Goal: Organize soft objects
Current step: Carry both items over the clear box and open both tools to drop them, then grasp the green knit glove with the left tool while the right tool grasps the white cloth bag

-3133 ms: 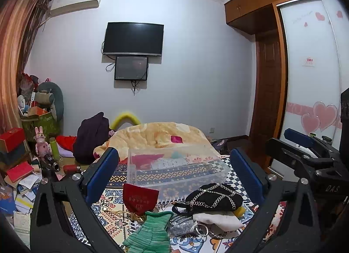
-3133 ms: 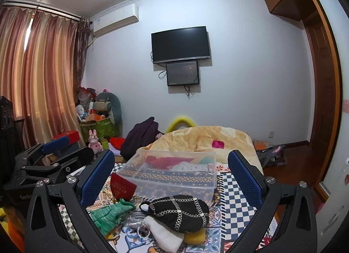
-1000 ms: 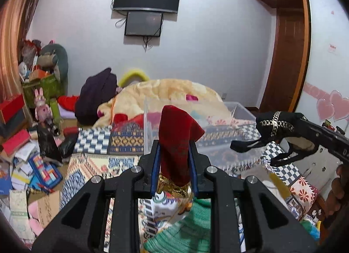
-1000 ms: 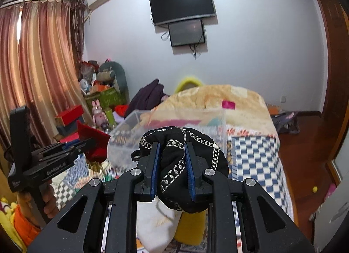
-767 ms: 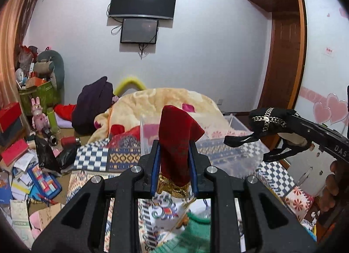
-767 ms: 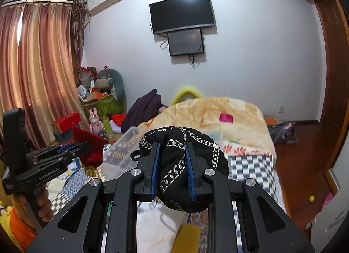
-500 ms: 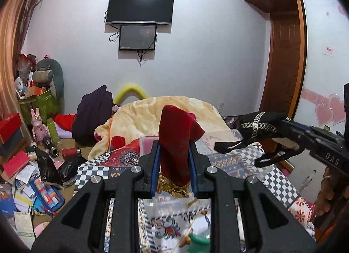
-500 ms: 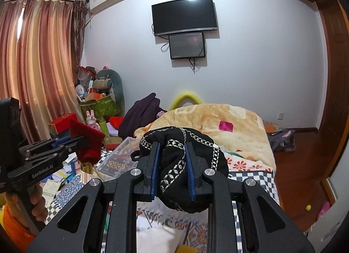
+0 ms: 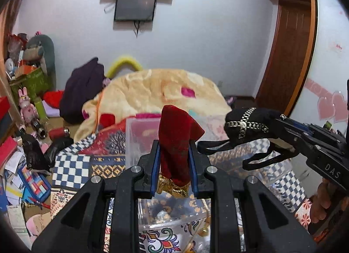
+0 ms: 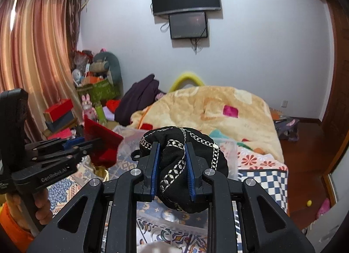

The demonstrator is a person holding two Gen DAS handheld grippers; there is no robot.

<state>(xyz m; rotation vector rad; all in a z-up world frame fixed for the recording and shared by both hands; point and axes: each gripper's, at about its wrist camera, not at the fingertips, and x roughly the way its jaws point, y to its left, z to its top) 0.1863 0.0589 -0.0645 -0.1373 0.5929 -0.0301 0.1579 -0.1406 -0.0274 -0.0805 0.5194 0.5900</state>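
My left gripper (image 9: 173, 161) is shut on a red velvet pouch (image 9: 176, 135) with gold trim and holds it up over a clear plastic bin (image 9: 139, 130). My right gripper (image 10: 171, 165) is shut on a black bag with silver chain trim (image 10: 183, 163), held above the same bin (image 10: 128, 137). In the left wrist view the black bag (image 9: 246, 125) hangs at the right with its straps dangling. In the right wrist view the red pouch (image 10: 101, 143) sits at the left in the other gripper.
A yellow blanket (image 9: 152, 91) lies heaped on the bed behind the bin. A patterned bedspread (image 9: 87, 165) covers the near part. Boxes, toys and papers (image 9: 19, 143) clutter the floor at the left. A wooden door (image 9: 290, 56) stands at the right.
Both grippers were open above the pile, then shut on the pouch and the bag and lifted them. In the last half second both have tilted down and moved forward over the bin.
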